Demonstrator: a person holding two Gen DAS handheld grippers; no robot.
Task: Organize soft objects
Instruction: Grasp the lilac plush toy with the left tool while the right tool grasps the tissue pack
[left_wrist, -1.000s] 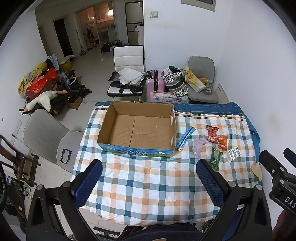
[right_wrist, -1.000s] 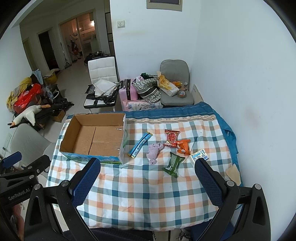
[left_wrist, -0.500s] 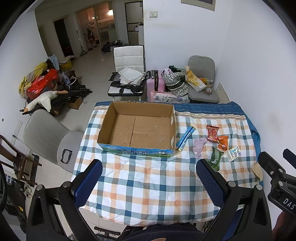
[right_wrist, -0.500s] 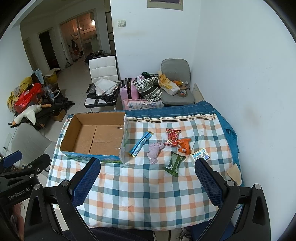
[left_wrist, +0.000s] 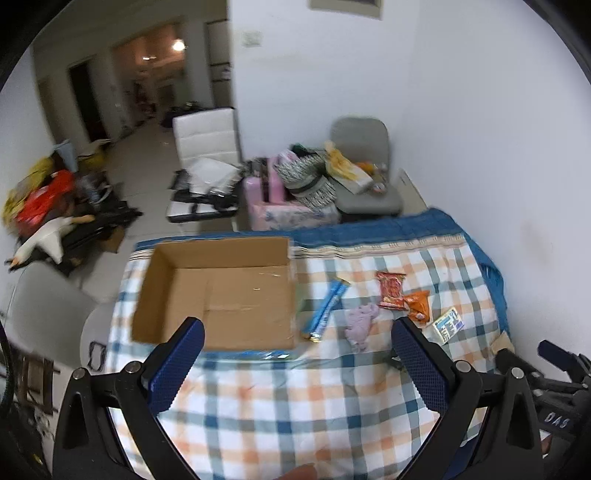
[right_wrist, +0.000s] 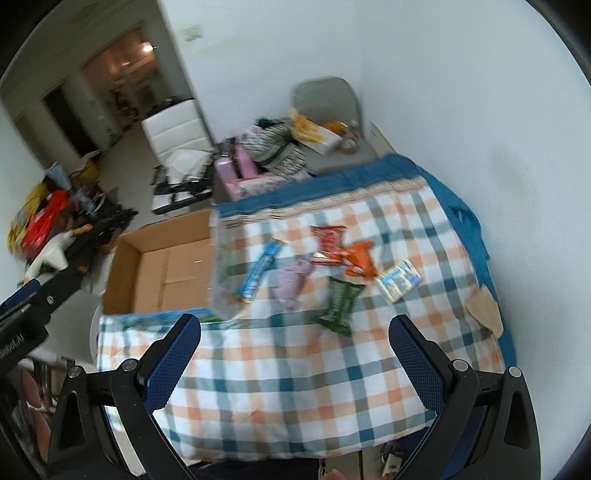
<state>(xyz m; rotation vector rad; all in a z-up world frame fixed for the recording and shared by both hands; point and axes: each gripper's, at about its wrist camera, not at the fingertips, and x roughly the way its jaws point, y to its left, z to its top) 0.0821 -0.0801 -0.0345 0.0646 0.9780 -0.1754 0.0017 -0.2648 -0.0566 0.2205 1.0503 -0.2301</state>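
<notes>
An empty cardboard box (left_wrist: 218, 295) (right_wrist: 162, 269) stands on the checked tablecloth (left_wrist: 280, 406) (right_wrist: 295, 369). To its right lie a blue packet (left_wrist: 327, 308) (right_wrist: 260, 269), a soft purple toy (left_wrist: 360, 321) (right_wrist: 293, 278), a red packet (left_wrist: 390, 290) (right_wrist: 327, 243), an orange packet (left_wrist: 417, 304) (right_wrist: 358, 260), a green packet (right_wrist: 340, 302) and a small white-blue packet (left_wrist: 447, 325) (right_wrist: 400, 278). My left gripper (left_wrist: 297, 360) is open above the table's near part, in front of the box. My right gripper (right_wrist: 295, 354) is open and empty above the cloth, short of the packets.
Beyond the table stand a white chair (left_wrist: 207, 147), a grey chair (left_wrist: 365, 177) with clutter and pink bags (left_wrist: 273, 195). A white wall (left_wrist: 498, 147) runs along the table's right side. A grey chair (left_wrist: 44, 314) stands left of the table.
Both grippers have moved forward and nearer the table; the views are blurred from motion. The right view has swung so the packets sit closer to its centre. Nothing on the table moved.
</notes>
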